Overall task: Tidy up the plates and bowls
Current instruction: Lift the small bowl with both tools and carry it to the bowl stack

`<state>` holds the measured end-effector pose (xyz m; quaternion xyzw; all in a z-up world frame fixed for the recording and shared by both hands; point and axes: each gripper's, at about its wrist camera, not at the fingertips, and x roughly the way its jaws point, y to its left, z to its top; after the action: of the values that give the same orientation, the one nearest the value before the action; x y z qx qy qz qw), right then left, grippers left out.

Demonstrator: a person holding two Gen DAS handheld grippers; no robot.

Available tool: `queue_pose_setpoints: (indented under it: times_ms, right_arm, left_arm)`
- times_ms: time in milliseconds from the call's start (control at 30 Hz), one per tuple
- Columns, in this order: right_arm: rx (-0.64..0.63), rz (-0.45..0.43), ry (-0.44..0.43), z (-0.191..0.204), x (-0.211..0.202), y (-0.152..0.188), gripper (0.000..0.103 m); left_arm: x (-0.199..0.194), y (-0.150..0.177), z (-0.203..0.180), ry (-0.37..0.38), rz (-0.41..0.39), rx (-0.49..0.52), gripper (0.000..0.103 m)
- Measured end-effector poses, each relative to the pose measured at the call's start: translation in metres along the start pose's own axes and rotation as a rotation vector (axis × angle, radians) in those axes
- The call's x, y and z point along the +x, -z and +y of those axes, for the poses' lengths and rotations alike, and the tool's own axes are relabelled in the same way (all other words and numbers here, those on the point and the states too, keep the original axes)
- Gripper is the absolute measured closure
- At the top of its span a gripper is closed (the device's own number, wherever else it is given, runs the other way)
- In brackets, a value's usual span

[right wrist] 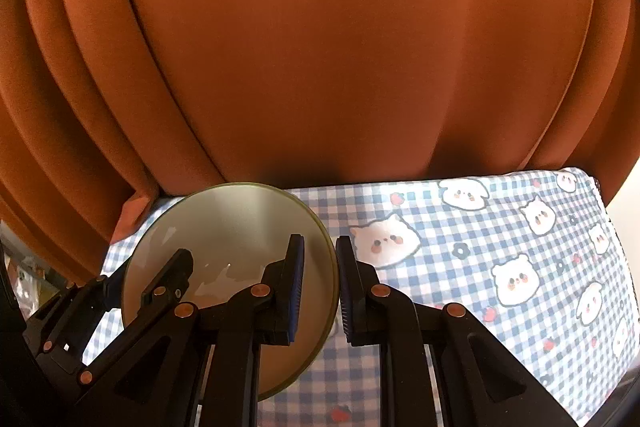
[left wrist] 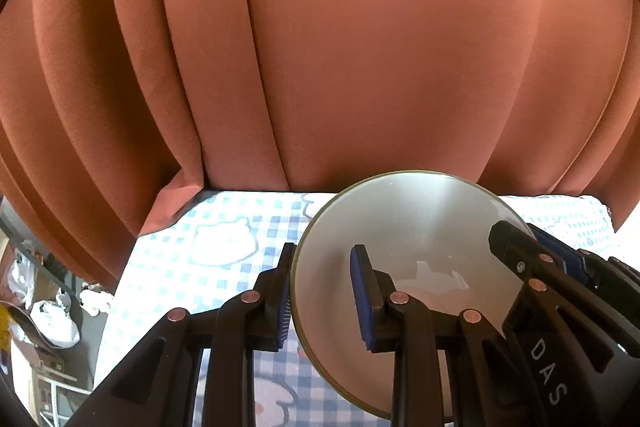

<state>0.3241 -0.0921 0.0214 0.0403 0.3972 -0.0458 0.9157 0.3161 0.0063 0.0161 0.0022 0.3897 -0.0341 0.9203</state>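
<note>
A pale grey-green bowl (left wrist: 412,227) stands on the blue checked tablecloth (left wrist: 240,223). My left gripper (left wrist: 324,299) straddles its left rim, one finger outside and one finger inside, with a visible gap on both sides of the wall. My right gripper (right wrist: 320,287) straddles the opposite rim of the same bowl (right wrist: 236,223), one finger inside and one outside, and looks closed on the rim. The right gripper (left wrist: 532,259) shows at the bowl's right edge in the left wrist view. The left gripper (right wrist: 148,283) shows at the bowl's left edge in the right wrist view.
A rust-orange curtain (left wrist: 360,47) hangs right behind the table's far edge. The tablecloth (right wrist: 500,247) with cartoon animal prints stretches to the right. Off the table's left edge, plastic bags (left wrist: 52,323) and clutter lie on the floor.
</note>
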Motion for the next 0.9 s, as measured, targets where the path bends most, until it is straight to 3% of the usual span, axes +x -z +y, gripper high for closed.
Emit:
queue_pose_setpoints:
  times_ms: [900]
  right_arm:
    - [0.000, -0.072, -0.074, -0.102, -0.120, 0.063, 0.084]
  left_arm:
    - [-0.098, 0.060, -0.083, -0.055, -0.067, 0.018, 0.078]
